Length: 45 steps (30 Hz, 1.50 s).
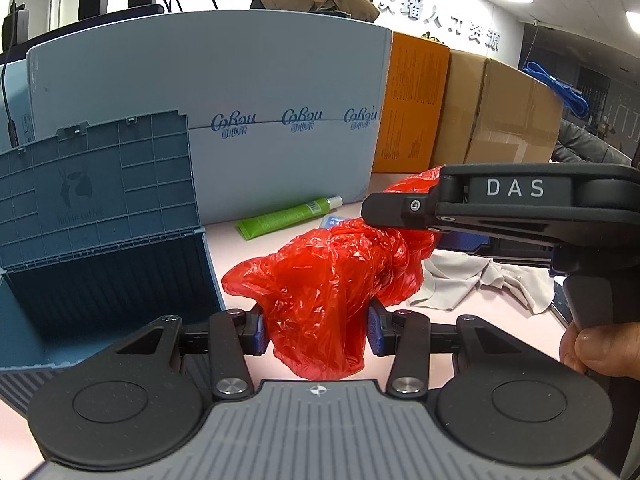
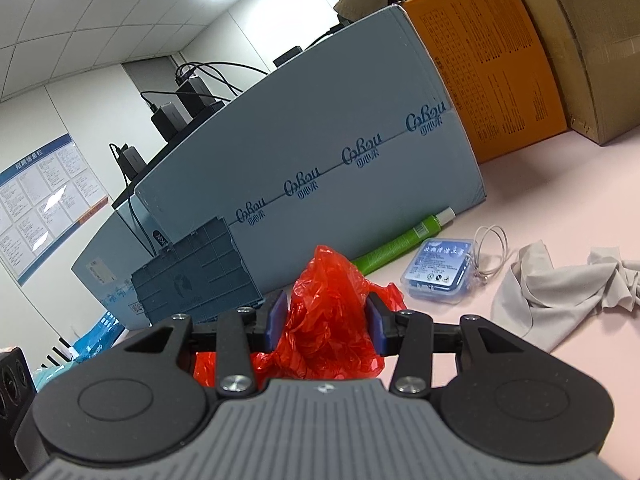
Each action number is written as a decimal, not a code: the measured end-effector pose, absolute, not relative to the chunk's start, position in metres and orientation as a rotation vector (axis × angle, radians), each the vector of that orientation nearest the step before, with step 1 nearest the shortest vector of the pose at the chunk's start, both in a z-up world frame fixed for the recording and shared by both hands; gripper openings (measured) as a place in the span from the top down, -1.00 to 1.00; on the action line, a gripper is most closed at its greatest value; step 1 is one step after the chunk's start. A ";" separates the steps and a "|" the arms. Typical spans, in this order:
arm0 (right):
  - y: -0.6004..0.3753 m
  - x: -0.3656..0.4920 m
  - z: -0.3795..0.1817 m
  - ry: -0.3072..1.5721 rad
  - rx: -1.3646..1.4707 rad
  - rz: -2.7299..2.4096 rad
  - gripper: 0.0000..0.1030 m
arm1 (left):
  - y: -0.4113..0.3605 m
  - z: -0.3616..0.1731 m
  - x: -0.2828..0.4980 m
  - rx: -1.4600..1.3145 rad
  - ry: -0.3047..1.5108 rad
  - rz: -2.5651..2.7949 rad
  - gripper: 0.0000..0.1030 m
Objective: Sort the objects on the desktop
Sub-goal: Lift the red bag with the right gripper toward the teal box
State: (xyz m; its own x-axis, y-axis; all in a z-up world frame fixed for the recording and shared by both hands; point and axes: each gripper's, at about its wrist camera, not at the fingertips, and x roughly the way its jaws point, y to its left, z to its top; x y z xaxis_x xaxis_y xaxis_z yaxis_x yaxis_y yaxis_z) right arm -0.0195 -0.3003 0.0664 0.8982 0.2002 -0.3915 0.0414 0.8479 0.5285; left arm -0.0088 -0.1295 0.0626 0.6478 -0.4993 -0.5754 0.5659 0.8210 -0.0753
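Both my tongs are clamped on the red plastic bag (image 1: 332, 280). Left tongs (image 1: 316, 330) pinch its near end between the blue pads; right tongs (image 2: 326, 322) grip the far end, bag bunched up between the fingers. The bag hangs stretched between the two, just above the pink table (image 2: 560, 184). The open blue storage box (image 1: 100, 264) sits to the left of the bag, lid up, leaning against the big grey-blue carton (image 1: 240, 80). A green tube (image 2: 400, 246) lies at the carton's foot, far side of the bag. To the right: a small clear blue case (image 2: 438, 270) with a white cable (image 2: 490, 248) touching it, then a crumpled grey cloth (image 2: 560, 292). Orange box (image 2: 488, 60) and brown cartons (image 1: 508, 112) line the far edge.
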 end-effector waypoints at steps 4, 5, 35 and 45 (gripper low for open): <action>-0.296 -0.018 0.070 0.441 0.555 0.083 0.10 | -0.125 0.066 -0.007 0.112 0.610 -0.614 0.22; -0.295 -0.018 0.070 0.440 0.555 0.082 0.10 | -0.124 0.066 -0.006 0.111 0.609 -0.614 0.22; -0.251 0.000 0.080 0.418 0.529 0.102 0.10 | -0.080 0.073 0.006 0.073 0.581 -0.583 0.22; -0.235 0.009 0.080 0.418 0.523 0.113 0.10 | -0.064 0.072 0.012 0.068 0.577 -0.570 0.22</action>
State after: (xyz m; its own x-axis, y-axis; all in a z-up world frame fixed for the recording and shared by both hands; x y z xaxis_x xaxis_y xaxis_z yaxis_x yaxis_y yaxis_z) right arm 0.0091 -0.2345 0.0799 0.9098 0.2102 -0.3580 0.0003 0.8620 0.5069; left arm 0.0123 -0.0642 0.0716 0.6888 -0.4903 -0.5341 0.5274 0.8443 -0.0948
